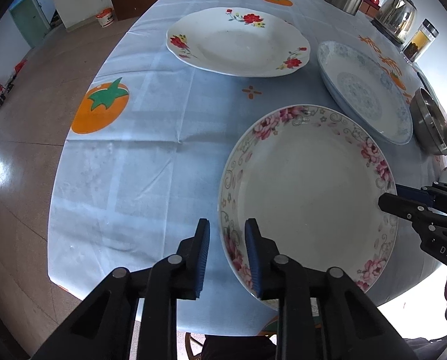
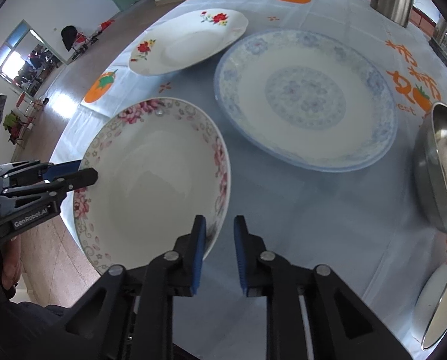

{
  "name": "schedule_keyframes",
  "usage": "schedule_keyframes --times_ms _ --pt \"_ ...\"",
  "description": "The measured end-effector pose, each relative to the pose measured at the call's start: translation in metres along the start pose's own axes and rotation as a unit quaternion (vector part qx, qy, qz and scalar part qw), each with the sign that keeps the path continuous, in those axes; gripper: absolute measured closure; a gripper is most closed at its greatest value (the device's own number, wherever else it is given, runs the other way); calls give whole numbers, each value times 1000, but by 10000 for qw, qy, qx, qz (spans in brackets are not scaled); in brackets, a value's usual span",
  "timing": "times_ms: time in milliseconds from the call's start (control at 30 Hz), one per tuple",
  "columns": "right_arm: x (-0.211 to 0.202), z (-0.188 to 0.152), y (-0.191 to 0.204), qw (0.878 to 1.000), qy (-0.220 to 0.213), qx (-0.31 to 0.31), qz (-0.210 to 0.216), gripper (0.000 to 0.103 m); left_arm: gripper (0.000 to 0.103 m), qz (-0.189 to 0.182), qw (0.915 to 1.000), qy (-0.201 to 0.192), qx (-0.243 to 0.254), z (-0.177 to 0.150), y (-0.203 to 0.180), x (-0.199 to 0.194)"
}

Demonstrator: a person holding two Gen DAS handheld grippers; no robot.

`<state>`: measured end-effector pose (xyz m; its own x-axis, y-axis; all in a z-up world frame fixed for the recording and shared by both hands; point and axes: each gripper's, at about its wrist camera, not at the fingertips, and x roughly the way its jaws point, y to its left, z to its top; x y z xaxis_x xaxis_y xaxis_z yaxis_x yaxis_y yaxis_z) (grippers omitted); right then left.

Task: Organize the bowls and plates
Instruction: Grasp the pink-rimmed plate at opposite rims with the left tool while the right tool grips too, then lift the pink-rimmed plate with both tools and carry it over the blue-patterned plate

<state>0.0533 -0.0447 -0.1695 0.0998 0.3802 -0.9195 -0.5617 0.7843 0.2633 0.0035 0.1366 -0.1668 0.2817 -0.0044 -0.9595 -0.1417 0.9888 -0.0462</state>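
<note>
the round glazed pink-flowered plate [image 1: 307, 198] sat with its rim between both grippers' ribbed blue pads: left gripper [image 1: 227, 258] and right gripper [image 2: 220, 253], each not quite pinching; "genrobot.ai" showed on the left.

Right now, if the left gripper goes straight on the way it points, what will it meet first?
Most likely the pink-flowered plate: the left gripper straddles its near rim, one finger outside and one over the plate. Whether the fingers already touch it is unclear.

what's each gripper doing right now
left gripper: open, astride the pink-flowered plate rim, not clamped
right gripper: open, astride the same plate's opposite rim, not clamped
</note>
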Motion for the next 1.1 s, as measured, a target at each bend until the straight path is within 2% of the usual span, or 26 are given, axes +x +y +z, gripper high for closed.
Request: schedule_keyframes --times_ms 33,67,633,1100 --pt "1 0 1 10000 5 -29 23 90 84 -34 10000 -5 14 0 -1 1" --pt "2 0 2 10000 12 -56 50 92 84 -8 10000 6 23 1 -2 2" --pt "-1 -2 3 9997 -39 -212 81 92 87 49 10000 -13 -62 0 -3 1" --pt "-30 4 -2 9992 -315 -256 5 92 88 56 9994 -325 36 19 -15 -22"
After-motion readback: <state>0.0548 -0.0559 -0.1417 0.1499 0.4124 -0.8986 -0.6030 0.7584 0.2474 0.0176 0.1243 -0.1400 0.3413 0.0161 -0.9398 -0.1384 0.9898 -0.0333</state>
